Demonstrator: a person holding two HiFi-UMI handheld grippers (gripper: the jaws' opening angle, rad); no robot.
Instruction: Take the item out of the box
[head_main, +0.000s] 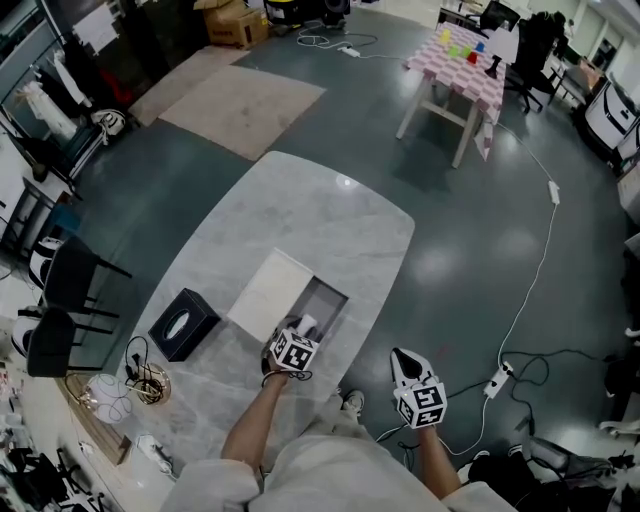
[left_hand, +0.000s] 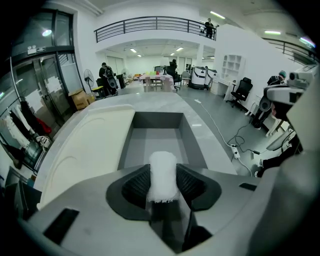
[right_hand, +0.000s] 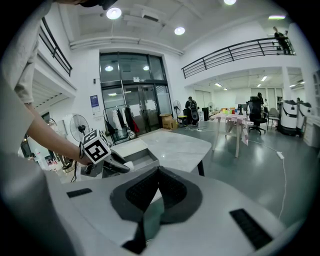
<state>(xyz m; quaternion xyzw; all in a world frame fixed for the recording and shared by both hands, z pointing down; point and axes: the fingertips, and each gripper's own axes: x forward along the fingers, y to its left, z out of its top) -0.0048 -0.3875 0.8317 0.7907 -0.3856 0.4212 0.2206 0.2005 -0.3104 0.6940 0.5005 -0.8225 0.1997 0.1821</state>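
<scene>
An open grey box (head_main: 326, 300) lies on the marble table (head_main: 300, 215), its white lid (head_main: 268, 291) flat beside it on the left. My left gripper (head_main: 297, 340) is at the box's near end, shut on a white rolled cloth (head_main: 308, 325). In the left gripper view the cloth (left_hand: 162, 182) stands between the jaws of the left gripper (left_hand: 163, 169), above the box's near edge, and the box floor (left_hand: 156, 142) beyond looks bare. My right gripper (head_main: 408, 368) hangs off the table's right side over the floor. Its jaws are shut on nothing (right_hand: 159, 170).
A black tissue box (head_main: 183, 323) sits left of the lid, with coiled cables (head_main: 146, 381) near the table's left corner. Black chairs (head_main: 70, 300) stand to the left. A power strip and cable (head_main: 497, 380) lie on the floor at right. A pink-checked table (head_main: 463, 66) is far off.
</scene>
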